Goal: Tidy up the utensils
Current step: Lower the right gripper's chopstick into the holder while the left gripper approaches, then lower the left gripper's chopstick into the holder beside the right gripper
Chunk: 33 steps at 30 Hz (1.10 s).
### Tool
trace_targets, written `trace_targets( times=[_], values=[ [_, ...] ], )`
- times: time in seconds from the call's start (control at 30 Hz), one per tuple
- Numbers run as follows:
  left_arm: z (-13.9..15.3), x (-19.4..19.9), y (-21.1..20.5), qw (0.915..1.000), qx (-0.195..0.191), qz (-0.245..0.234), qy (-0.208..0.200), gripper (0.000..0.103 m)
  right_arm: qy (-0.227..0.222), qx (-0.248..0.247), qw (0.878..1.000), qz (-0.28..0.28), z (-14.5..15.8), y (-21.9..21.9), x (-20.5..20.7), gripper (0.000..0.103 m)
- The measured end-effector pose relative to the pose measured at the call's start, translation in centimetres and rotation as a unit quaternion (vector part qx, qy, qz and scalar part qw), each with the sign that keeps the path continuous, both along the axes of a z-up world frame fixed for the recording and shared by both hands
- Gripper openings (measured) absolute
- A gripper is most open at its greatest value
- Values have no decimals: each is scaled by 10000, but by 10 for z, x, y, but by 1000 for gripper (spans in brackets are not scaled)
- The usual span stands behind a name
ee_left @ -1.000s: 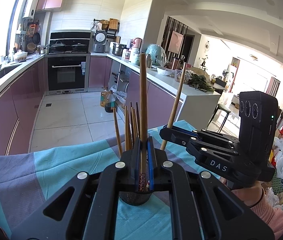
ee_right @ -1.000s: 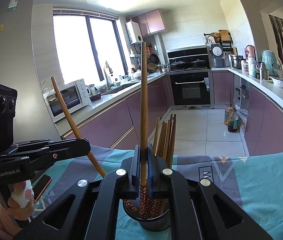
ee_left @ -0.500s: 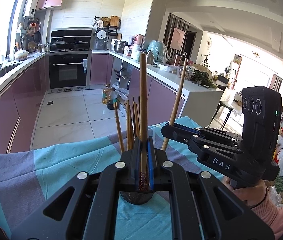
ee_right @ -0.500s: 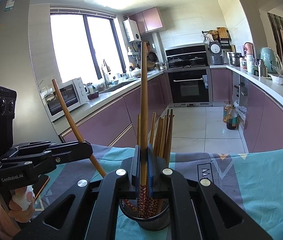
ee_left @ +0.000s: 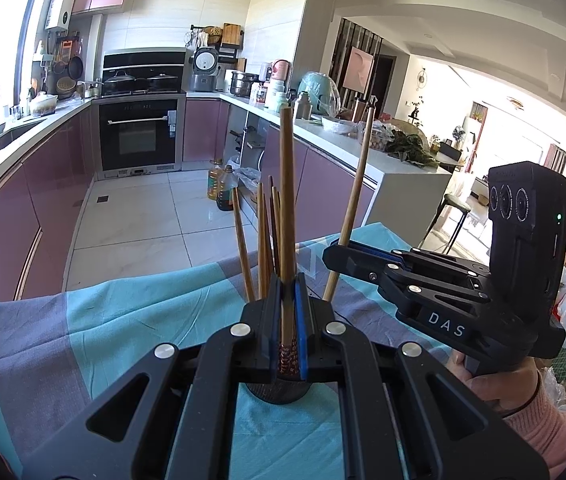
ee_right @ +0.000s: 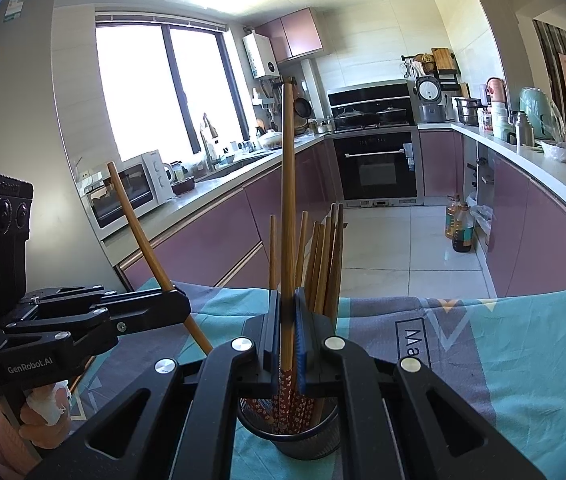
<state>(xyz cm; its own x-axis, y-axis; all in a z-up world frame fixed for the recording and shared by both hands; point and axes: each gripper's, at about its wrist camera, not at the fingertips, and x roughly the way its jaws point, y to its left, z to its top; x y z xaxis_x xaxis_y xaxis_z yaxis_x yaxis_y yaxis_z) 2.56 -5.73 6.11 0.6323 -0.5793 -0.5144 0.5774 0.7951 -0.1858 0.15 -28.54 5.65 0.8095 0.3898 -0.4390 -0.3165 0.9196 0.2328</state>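
Over the cloth-covered surface (ee_right: 523, 360), each gripper has its jaws clamped on one wooden chopstick: the left gripper (ee_left: 286, 320) holds the left chopstick (ee_left: 287, 200) upright, the right gripper (ee_right: 286, 332) the right chopstick (ee_right: 288, 200). Both chopsticks' patterned lower ends stand at the black mesh holder (ee_right: 307, 438) holding the other chopsticks (ee_right: 323, 264)

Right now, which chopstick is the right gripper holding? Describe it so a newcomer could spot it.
Start at the teal and grey cloth and find the black mesh cup of chopsticks. The right gripper holds one chopstick upright over that cup. It rises far above the others, and its lower end is red and patterned.
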Motion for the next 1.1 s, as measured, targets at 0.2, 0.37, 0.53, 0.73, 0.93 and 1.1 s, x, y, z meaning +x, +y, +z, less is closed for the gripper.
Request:
trace_targets(
  times=[0.2, 0.37, 0.53, 0.73, 0.93, 1.1],
  values=[
    [-2, 2, -3, 10000, 38, -4, 51, 7, 57, -3, 10000, 12, -4, 1, 1, 6],
    [-3, 1, -6, 9999, 80, -20, 74, 7, 107, 0, 9999, 11, -7, 3, 2, 6],
    [-5, 2, -8, 9999, 112, -33, 101, 7, 146, 6, 9999, 2, -10, 3, 3, 6],
    [-9, 7, -12, 9997, 176, -48, 154, 7, 198, -2, 9998, -5, -13, 4, 3, 6],
    [-13, 11, -14, 9994, 251, -67, 219, 7, 268, -15, 9996, -1, -18, 6, 4, 6],
    [-16, 15, -17, 9991, 314, -110, 265, 7, 320, -17, 9995, 10, -21, 8, 5, 6]
  ],
)
